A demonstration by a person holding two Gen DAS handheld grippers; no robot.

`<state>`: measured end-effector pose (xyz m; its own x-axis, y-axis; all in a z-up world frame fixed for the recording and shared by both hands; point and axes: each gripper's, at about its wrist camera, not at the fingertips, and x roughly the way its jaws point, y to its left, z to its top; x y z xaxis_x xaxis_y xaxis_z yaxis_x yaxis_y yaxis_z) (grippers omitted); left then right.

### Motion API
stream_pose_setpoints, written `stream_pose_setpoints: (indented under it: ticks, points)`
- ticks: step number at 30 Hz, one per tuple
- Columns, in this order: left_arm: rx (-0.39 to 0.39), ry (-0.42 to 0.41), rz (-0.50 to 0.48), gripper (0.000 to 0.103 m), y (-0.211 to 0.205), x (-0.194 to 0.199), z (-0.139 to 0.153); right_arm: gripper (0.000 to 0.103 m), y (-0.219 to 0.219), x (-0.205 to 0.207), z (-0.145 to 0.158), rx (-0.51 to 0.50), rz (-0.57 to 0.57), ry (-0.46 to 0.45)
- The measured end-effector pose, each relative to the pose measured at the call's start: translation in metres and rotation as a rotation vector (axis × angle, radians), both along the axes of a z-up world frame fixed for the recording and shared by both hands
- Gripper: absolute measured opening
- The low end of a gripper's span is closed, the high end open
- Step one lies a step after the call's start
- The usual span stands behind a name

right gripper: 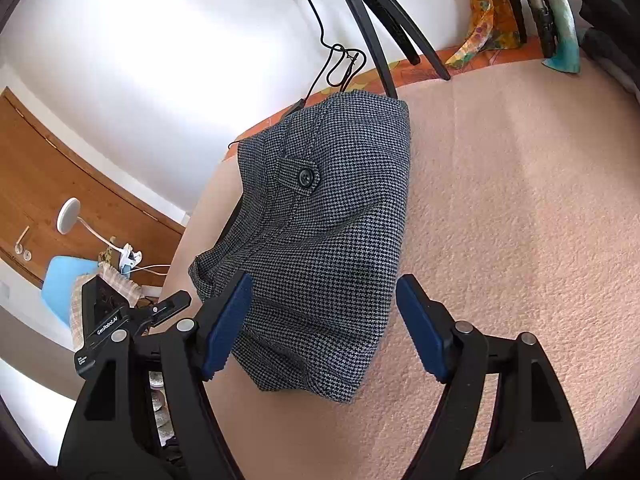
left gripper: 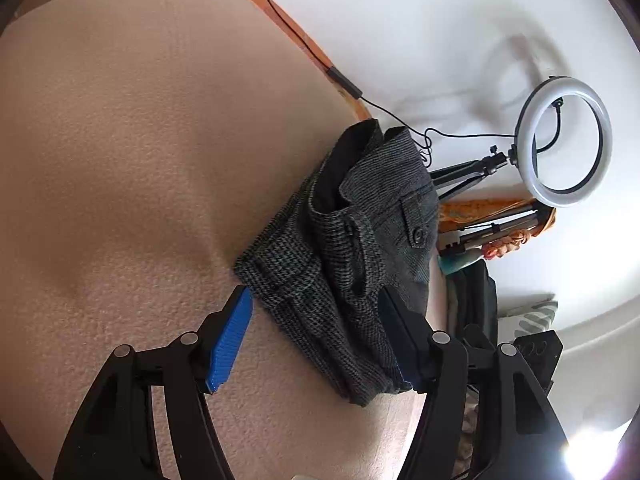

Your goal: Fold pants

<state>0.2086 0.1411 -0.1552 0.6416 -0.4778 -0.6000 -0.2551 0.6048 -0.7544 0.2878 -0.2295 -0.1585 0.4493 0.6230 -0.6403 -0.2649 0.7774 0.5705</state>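
Note:
Grey houndstooth pants lie folded into a compact bundle on a beige blanket, near its far edge. A buttoned pocket flap faces up in both views. My left gripper is open, its blue fingers either side of the bundle's near end. In the right wrist view the pants lie flat and folded. My right gripper is open, straddling their near end, holding nothing.
A ring light on a black tripod stands behind the pants, its cable trailing along the blanket's orange edge. Patterned cloth and dark bags lie beside. A wooden door and a lamp are at the left.

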Motion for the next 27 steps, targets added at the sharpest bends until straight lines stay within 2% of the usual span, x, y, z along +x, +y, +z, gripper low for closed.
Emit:
stream_pose_setpoints:
  ticks: [2, 5, 11, 16, 20, 23, 27]
  points:
    - [0.006, -0.018, -0.004, 0.073, -0.003, 0.003, 0.001, 0.077, 0.002, -0.001, 0.001, -0.003, 0.009, -0.004]
    - [-0.007, -0.025, 0.017, 0.073, -0.003, 0.007, -0.001, 0.077, 0.006, -0.001, 0.001, -0.002, 0.013, -0.007]
    - [-0.063, 0.050, 0.042, 0.073, 0.001, 0.001, -0.016, 0.077, 0.003, 0.001, -0.001, 0.008, -0.008, 0.008]
    - [-0.072, 0.032, 0.067, 0.074, 0.003, -0.002, -0.017, 0.077, -0.005, 0.008, -0.003, 0.024, -0.029, 0.017]
    - [-0.139, 0.017, 0.094, 0.074, 0.004, 0.004, -0.022, 0.077, -0.007, 0.014, -0.008, 0.042, -0.043, 0.034]
    - [-0.141, 0.010, 0.115, 0.078, 0.003, 0.007, -0.022, 0.077, -0.006, 0.020, -0.010, 0.043, -0.038, 0.041]
    - [-0.142, -0.003, 0.156, 0.078, 0.004, 0.009, -0.021, 0.077, -0.003, 0.036, -0.012, 0.036, -0.031, 0.049]
